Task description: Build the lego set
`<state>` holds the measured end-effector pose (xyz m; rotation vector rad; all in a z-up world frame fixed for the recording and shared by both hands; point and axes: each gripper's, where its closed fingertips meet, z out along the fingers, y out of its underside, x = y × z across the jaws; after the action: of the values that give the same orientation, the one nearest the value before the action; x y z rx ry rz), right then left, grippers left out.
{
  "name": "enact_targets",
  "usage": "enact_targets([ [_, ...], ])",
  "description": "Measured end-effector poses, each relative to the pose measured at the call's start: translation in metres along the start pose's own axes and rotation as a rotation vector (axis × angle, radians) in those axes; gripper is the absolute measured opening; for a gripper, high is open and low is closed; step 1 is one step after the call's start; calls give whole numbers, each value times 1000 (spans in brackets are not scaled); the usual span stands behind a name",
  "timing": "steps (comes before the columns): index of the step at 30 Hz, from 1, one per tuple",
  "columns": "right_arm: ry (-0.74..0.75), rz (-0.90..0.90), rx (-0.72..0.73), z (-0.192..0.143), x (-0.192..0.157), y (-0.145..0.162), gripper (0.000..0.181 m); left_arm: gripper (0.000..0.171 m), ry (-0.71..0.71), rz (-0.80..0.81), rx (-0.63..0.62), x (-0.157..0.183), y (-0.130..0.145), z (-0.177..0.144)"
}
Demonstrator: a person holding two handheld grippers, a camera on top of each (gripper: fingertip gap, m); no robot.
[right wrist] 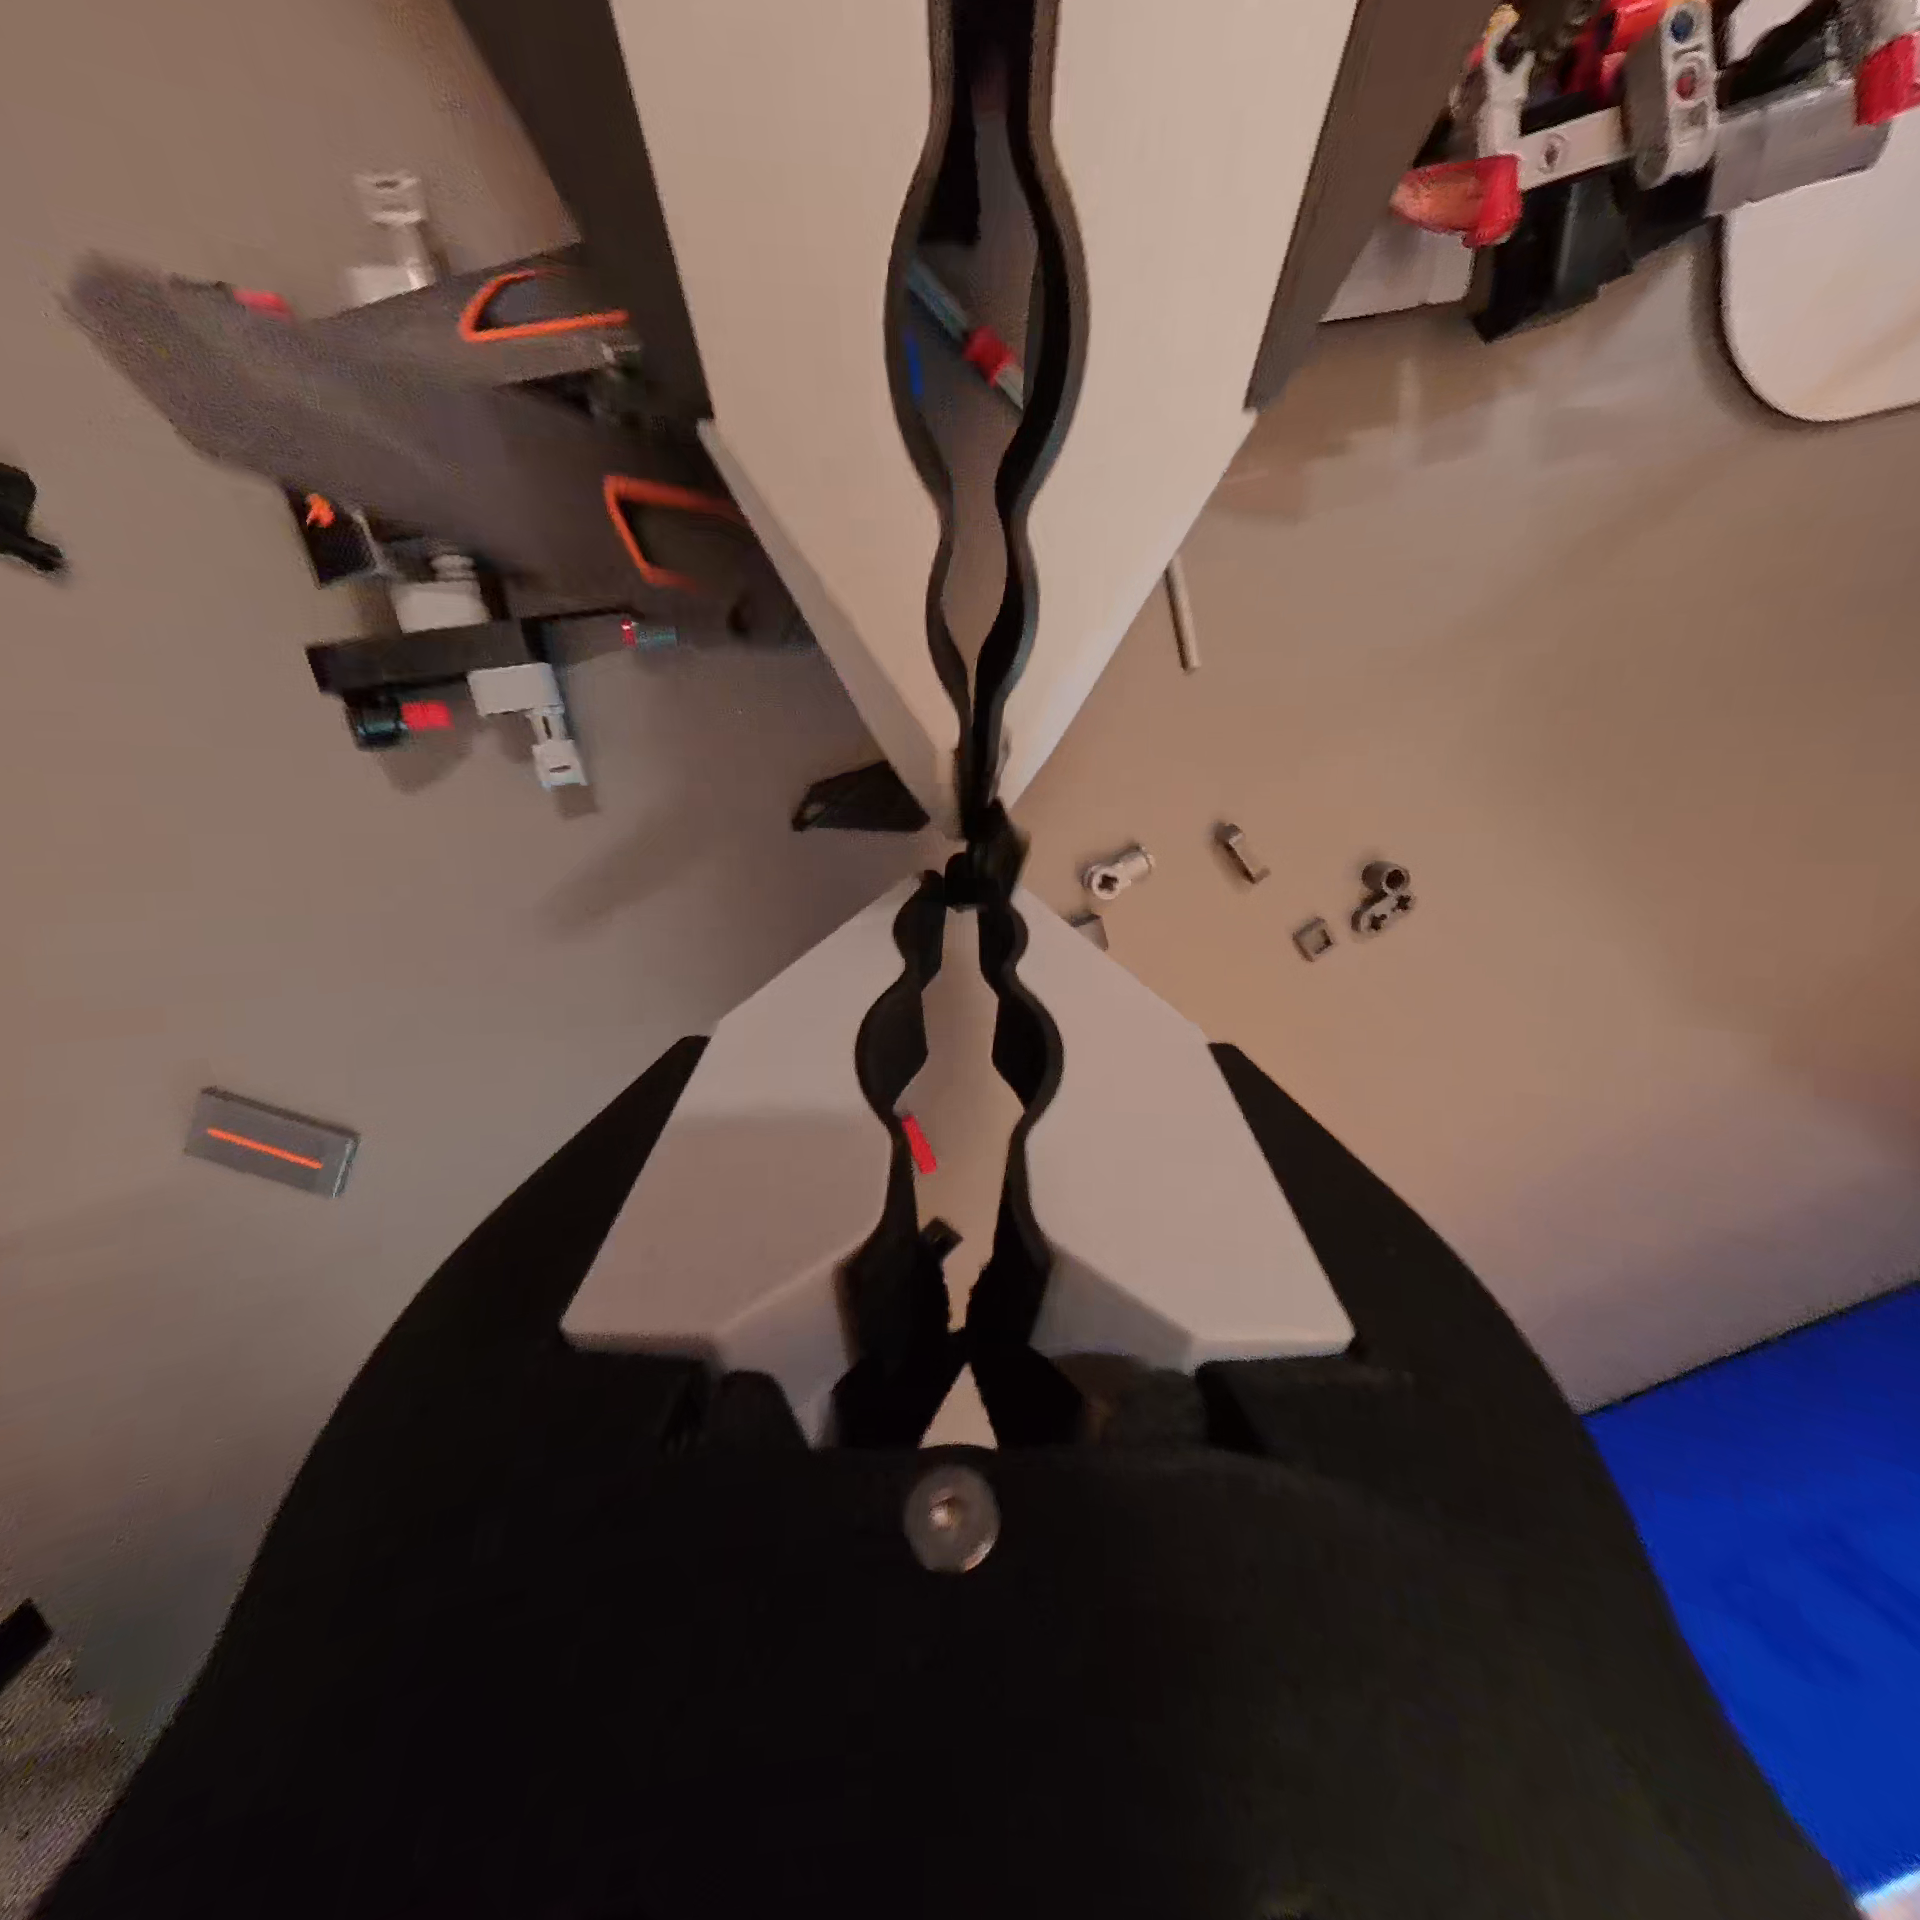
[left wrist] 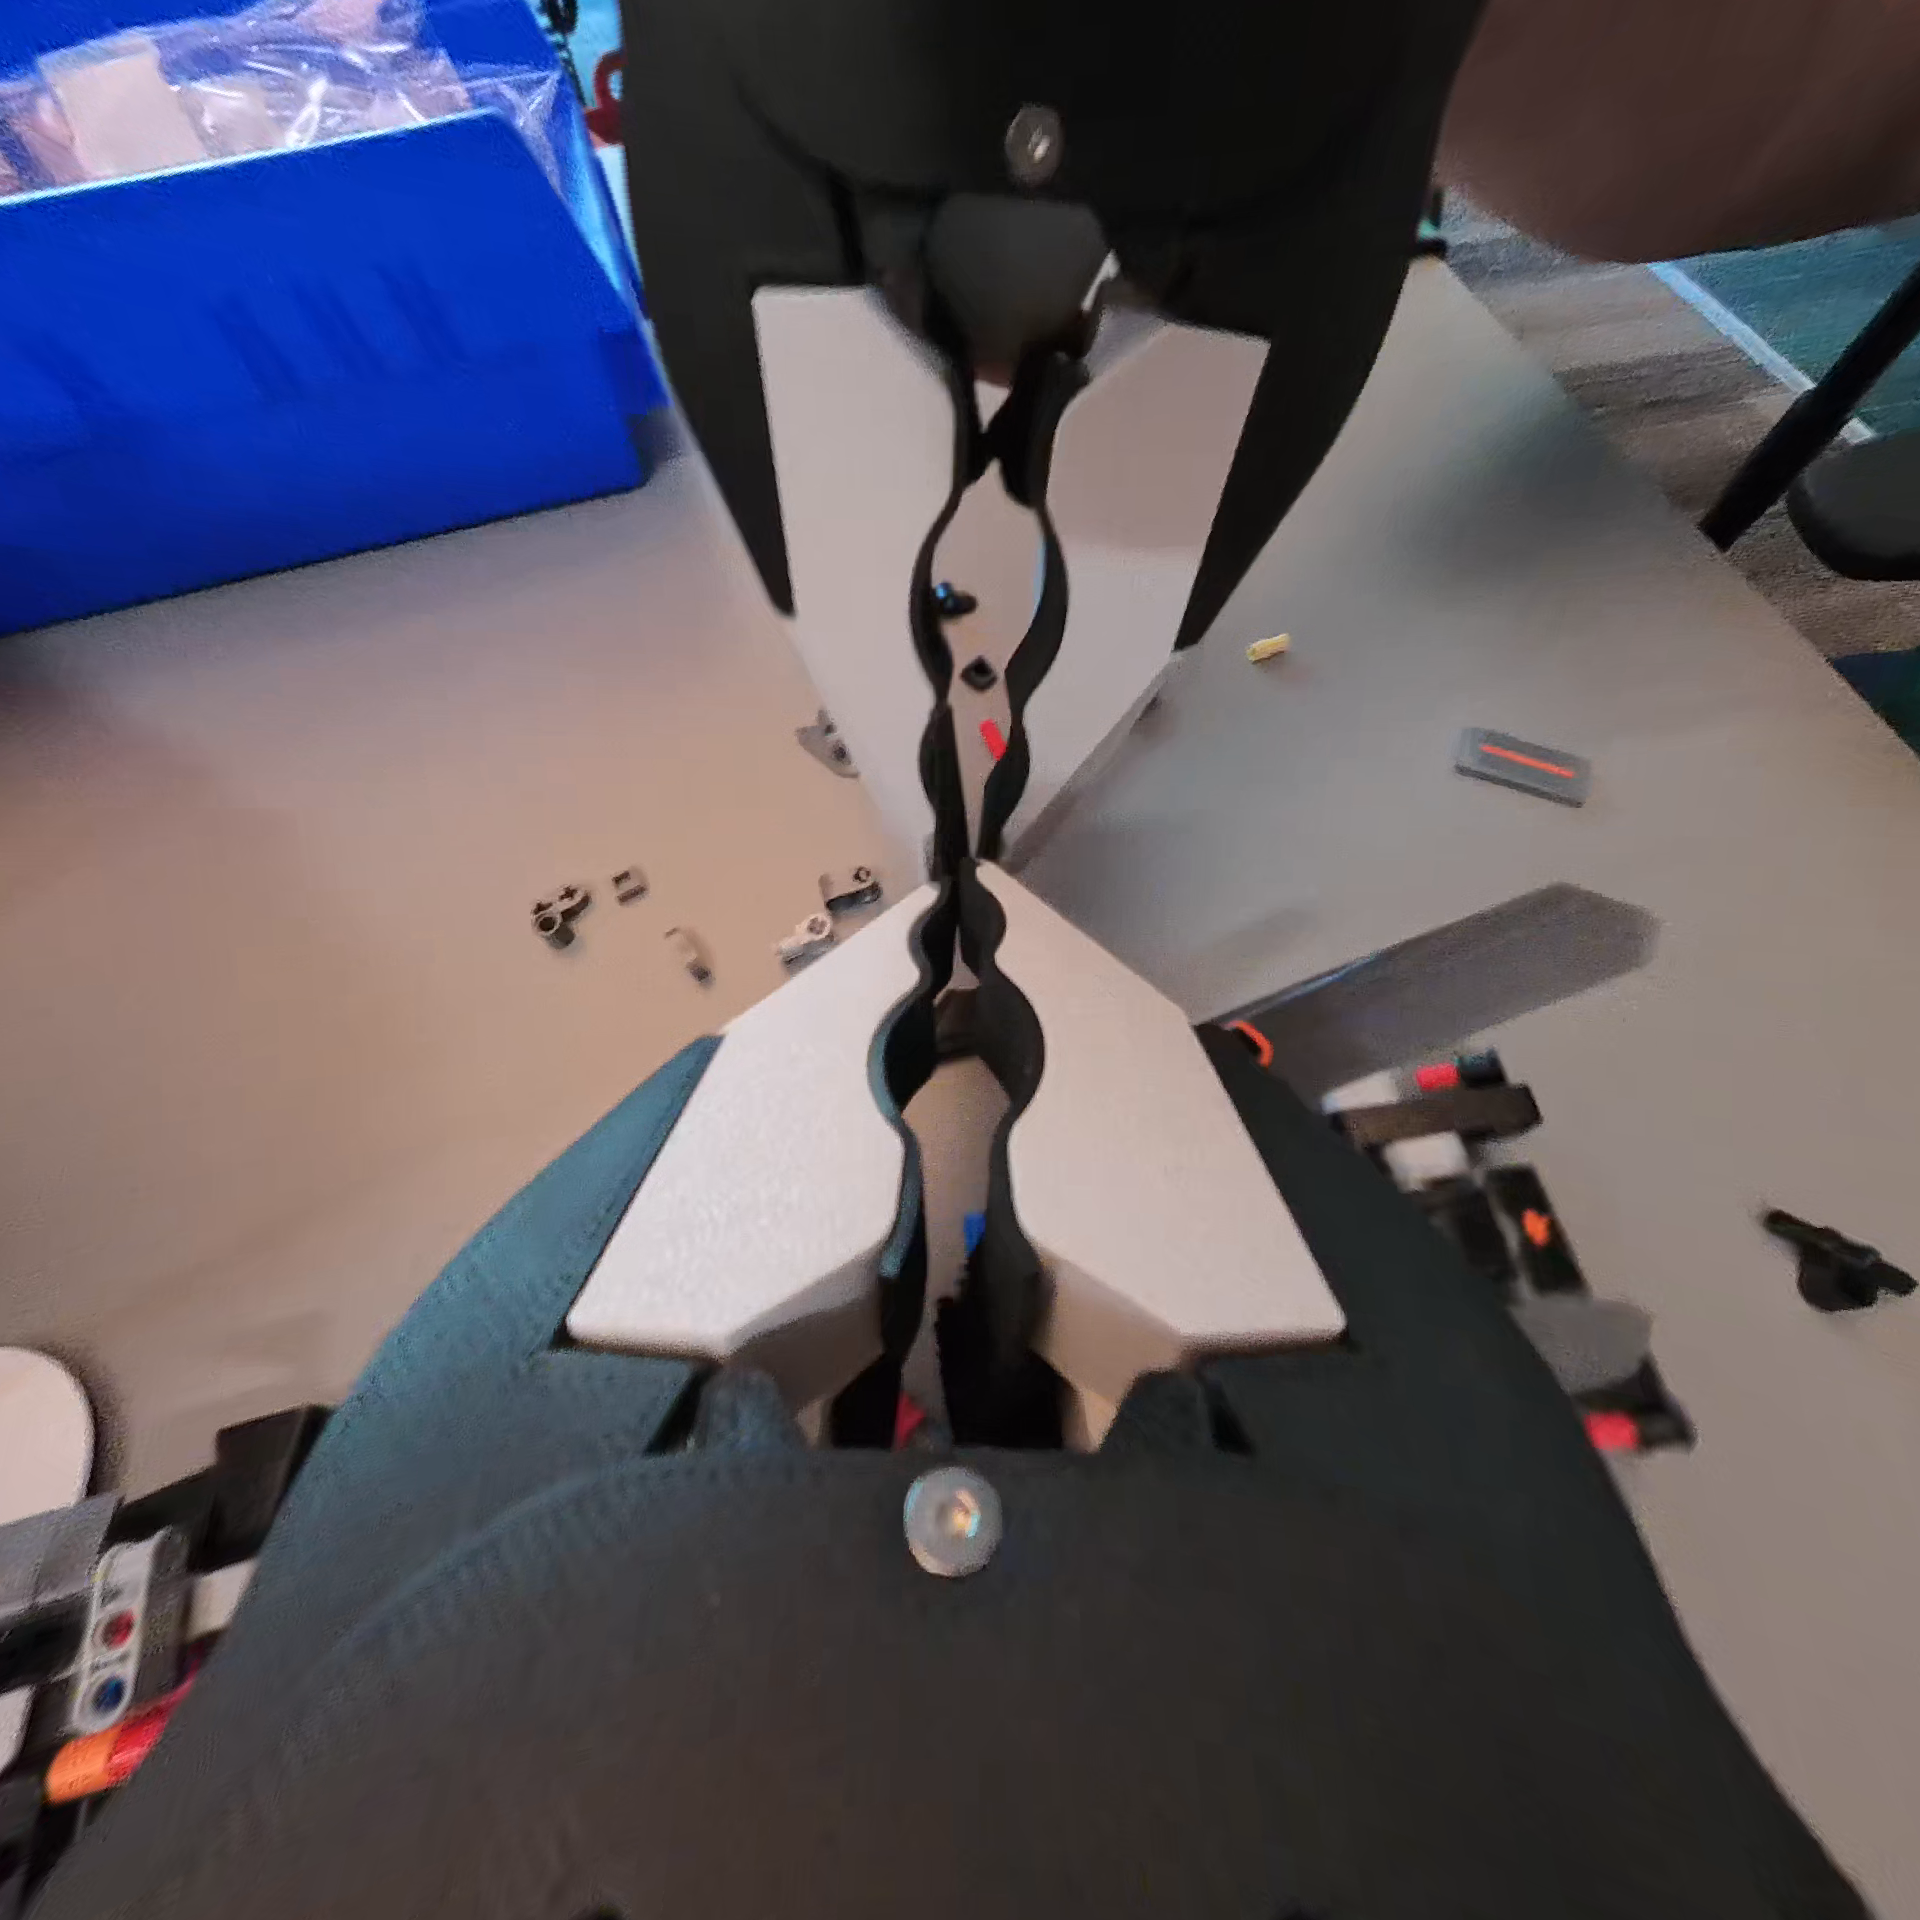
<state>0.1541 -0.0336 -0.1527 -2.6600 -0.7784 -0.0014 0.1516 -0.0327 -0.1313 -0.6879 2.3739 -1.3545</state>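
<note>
My two grippers meet tip to tip above the beige table [left wrist: 312,1039]. In the left wrist view my left gripper [left wrist: 961,896] is shut, and the right gripper [left wrist: 961,847] comes down from the top, also shut. In the right wrist view my right gripper [right wrist: 961,902] pinches a small black piece [right wrist: 977,857] at its tips. The left gripper [right wrist: 977,795] touches that piece from the far side; I cannot tell whether it grips it. A partly built black, grey and orange Lego model [right wrist: 468,436] lies under the left gripper and also shows in the left wrist view [left wrist: 1455,1132].
A blue bin [left wrist: 312,364] stands at the back left. Several small grey connectors [left wrist: 561,914] [right wrist: 1117,868] lie loose on the table. A grey tile with an orange line [left wrist: 1522,764] [right wrist: 272,1143], a yellow bit [left wrist: 1268,647], a black part [left wrist: 1839,1262] and another model section [right wrist: 1662,114] lie around. My two grippers' fingertips are within a few centimetres of each other. The yellow bit [left wrist: 1268,647] is about 15 cm from both grippers' fingertips.
</note>
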Motion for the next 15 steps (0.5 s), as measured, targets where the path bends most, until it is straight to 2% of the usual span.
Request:
enact_targets([
  [2, 5, 15, 31, -4, 2, -1, 5, 0, 9, -43, 13, -3, -1, -3],
  [4, -12, 26, 74, -9, 1, -2, 5, 2, -56, -32, 13, -12, -5, -11],
  [7, -31, 35, 148, -15, -3, -6, 5, 15, -75, -139, 42, -13, -14, -36],
  [9, -49, 53, 202, -17, -5, -8, 5, 16, -157, -154, -16, -13, -8, -56],
  [11, -62, 70, 253, -14, -8, -11, 4, 17, -220, -175, -92, -3, 0, -78],
  [15, -79, 64, 306, -2, -18, -13, 5, 29, -307, -243, -100, 37, 6, -95],
])
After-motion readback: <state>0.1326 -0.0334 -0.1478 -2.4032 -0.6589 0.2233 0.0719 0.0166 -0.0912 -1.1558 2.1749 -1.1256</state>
